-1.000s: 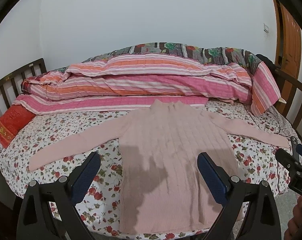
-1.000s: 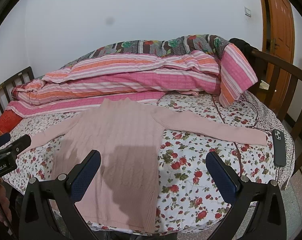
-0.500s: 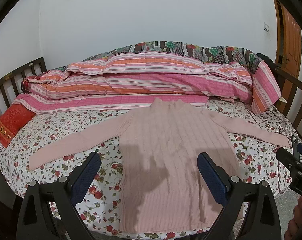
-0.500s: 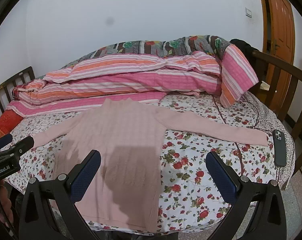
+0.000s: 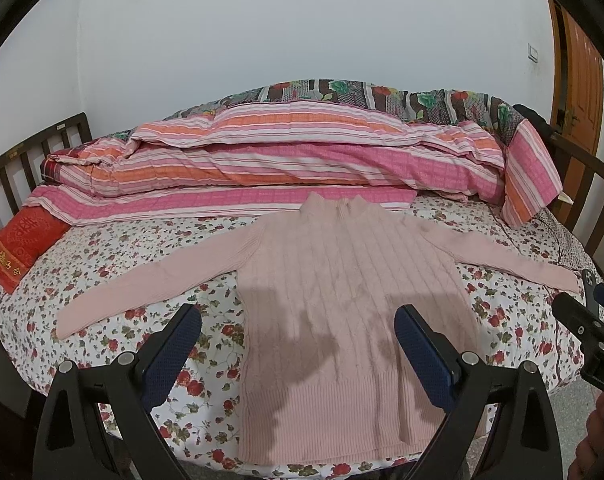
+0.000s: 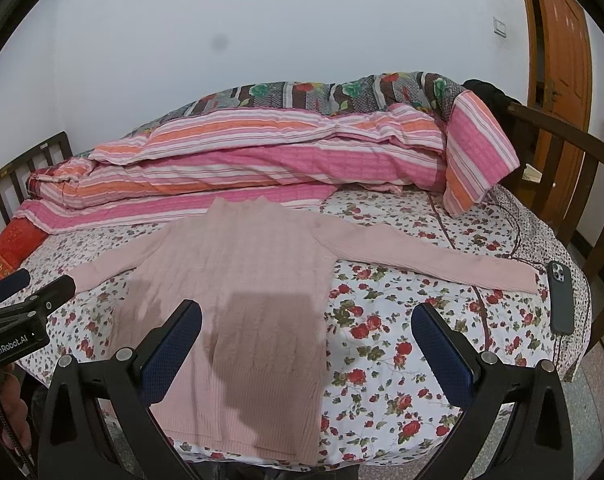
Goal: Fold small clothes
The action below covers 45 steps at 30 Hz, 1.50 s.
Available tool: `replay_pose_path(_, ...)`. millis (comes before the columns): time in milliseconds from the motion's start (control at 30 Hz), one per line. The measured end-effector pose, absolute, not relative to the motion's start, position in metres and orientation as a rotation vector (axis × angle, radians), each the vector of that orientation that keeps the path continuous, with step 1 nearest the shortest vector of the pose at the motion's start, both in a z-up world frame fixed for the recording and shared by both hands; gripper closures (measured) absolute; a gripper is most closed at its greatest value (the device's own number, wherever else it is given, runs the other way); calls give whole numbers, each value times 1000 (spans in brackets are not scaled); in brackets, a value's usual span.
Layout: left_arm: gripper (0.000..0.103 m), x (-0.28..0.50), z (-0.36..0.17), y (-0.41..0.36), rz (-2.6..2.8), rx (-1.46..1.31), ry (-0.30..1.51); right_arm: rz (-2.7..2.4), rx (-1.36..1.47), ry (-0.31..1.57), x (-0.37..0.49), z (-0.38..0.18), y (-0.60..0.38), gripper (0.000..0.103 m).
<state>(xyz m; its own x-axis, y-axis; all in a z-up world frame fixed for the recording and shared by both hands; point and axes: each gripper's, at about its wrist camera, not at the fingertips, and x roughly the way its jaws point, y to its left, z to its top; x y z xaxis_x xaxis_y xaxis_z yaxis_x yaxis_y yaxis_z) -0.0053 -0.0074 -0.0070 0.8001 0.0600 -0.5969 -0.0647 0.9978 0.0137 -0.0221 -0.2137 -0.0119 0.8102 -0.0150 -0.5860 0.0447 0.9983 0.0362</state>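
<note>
We see a pink sweater (image 5: pixel 342 304) flat on the flowery bed (image 5: pixel 150 248), sleeves out, just ahead of our left gripper (image 5: pixel 298 344), wide open, holding nothing; our right gripper (image 6: pixel 306 344), wide open too, empty; a phone (image 6: pixel 561 298) to its right; striped quilt (image 5: pixel 286 160) far behind

Even, soft indoor light; gripper shadows darken the sweater (image 5: pixel 342 300) toward 6 o'clock, and fisheye corners go black.
</note>
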Motion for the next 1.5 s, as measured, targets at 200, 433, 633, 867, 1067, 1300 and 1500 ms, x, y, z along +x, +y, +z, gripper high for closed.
replay_pose_path(200, 6, -5, -7, -7, 66, -8, 641, -31, 51, 626, -22, -12, -213, 0)
replay_pose_path(433, 6, -6, -9, -6, 66, -8, 644, -31, 50, 625, -22, -12, -214, 0)
replay_pose_path(633, 6, -9, -15, -4, 54, -16, 646, -33, 47, 633, -20, -14, -211, 0)
replay_pose_path(867, 6, -8, -14, 6, 56, -27, 645, -34, 36, 630, -19, -13, -210, 0)
replay_pose_path(1067, 6, -6, -21, 23, 12, -66, 654, -48, 37, 606, -23, -17, -209, 0)
replay_pose_path(1300, 6, 4, -51, 58, 7, -154, 670, -60, 37, 603, -14, -31, -208, 0)
replay_pose_path(1500, 29, 21, -93, 118, 54, -282, 721, 64, 61, 687, 5, -66, -200, 1)
